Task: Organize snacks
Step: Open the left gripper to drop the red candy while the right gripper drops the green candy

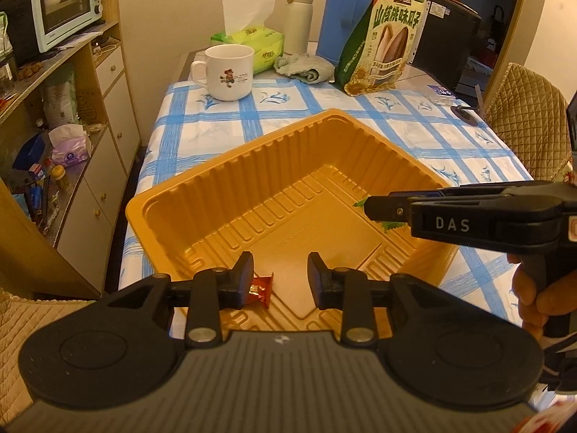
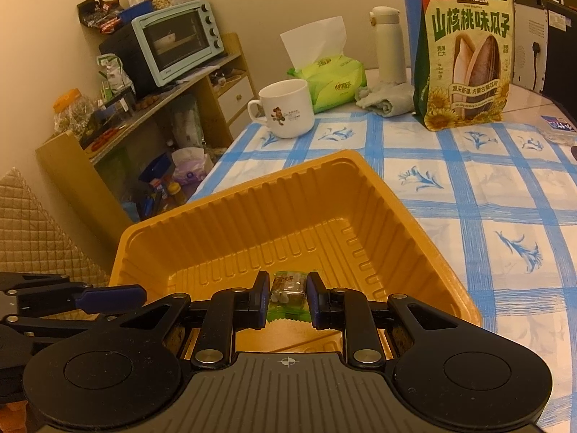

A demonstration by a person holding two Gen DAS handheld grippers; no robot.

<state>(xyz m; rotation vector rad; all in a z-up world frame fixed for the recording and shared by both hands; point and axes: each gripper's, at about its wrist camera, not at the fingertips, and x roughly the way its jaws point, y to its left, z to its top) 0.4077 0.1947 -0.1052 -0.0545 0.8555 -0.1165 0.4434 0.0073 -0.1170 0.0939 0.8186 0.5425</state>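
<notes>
Right tongs (image 2: 287, 297) clamp a green candy (image 2: 287, 286), long axis pointing away over the orange tray (image 2: 230, 213), while left tongs (image 1: 280, 281) stand parted beside a red candy (image 1: 260, 288) on the tray floor, mug (image 1: 228, 71) beyond.

Both wrist views near tray (image 1: 202, 187)

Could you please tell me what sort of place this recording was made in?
Most likely a home dining area: a table under a blue checked tablecloth, a toaster oven on a cluttered sideboard, and a mug beside a tissue pack.
</notes>
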